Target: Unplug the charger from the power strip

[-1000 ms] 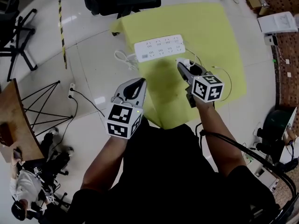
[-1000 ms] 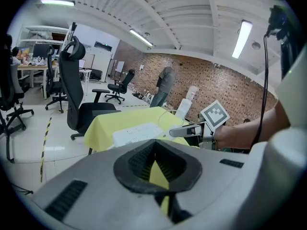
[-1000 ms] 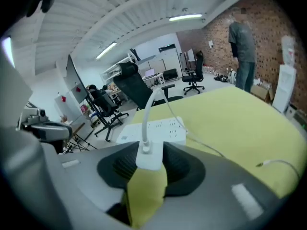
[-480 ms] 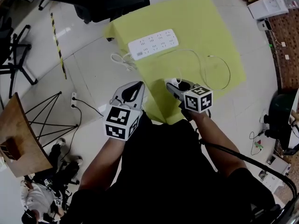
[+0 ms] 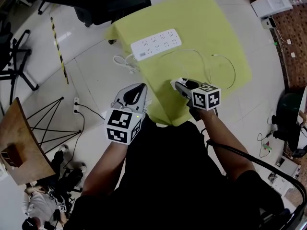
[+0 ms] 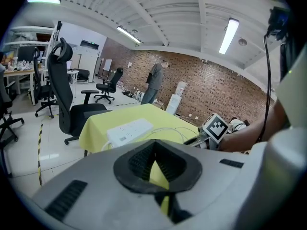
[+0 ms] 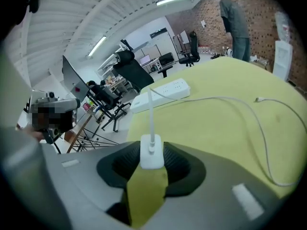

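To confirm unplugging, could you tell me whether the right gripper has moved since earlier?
Yes: the right gripper, holding the charger, has pulled back from the power strip toward the near edge of the table.

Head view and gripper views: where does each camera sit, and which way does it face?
Head view: on the head, steeply down at the yellow table; forearms, left gripper, right gripper show.
Left gripper view: on that gripper, across the table; own shut jaws.
Right gripper view: likewise; jaws gripping the charger.
Shared: power strip.

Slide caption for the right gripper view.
Right gripper, jaws just opened slightly, holds the unplugged white charger over the yellow table, power strip beyond.
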Tool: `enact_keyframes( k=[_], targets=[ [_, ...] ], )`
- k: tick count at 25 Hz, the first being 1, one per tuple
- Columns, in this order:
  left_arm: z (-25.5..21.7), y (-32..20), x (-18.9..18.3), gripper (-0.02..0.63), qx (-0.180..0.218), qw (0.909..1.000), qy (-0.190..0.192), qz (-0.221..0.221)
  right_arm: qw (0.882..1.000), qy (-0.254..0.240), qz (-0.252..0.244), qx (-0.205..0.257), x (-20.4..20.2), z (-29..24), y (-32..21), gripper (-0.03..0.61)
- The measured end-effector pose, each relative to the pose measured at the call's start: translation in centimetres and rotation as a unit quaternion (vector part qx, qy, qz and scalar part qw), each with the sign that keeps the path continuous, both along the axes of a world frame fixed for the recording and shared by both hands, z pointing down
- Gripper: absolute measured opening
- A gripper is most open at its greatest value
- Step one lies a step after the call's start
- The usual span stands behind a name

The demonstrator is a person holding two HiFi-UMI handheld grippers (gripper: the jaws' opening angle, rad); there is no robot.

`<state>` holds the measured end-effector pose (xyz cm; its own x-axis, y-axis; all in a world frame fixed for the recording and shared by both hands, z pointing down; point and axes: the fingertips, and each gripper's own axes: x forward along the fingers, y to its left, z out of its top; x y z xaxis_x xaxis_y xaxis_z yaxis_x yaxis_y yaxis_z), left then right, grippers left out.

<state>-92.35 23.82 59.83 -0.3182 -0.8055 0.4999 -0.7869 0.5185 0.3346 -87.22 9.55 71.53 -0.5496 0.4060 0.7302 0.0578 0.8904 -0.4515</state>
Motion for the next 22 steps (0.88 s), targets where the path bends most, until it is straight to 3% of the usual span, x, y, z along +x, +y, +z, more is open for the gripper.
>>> enact_keyframes(
  k=[14,18,22],
  targets=[
    [-1.0,0.3,0.4,0.006,0.010,0.9999,-0.009,-0.010,0.995,0.023,0.050,0.079,1.0,-0.2,-5.0,0.222],
    [-1.5,0.1,1.0,0.007,0.015,0.9997,-0.013,-0.010,0.995,-0.006,0.051,0.087,1.4,-2.2,-5.3,0.222],
    [-2.7,-0.1,1.6,0.006,0.023,0.9992,-0.022,-0.023,0.991,-0.072,0.043,0.106,0.9,-5.9,-5.5,0.185]
  ],
)
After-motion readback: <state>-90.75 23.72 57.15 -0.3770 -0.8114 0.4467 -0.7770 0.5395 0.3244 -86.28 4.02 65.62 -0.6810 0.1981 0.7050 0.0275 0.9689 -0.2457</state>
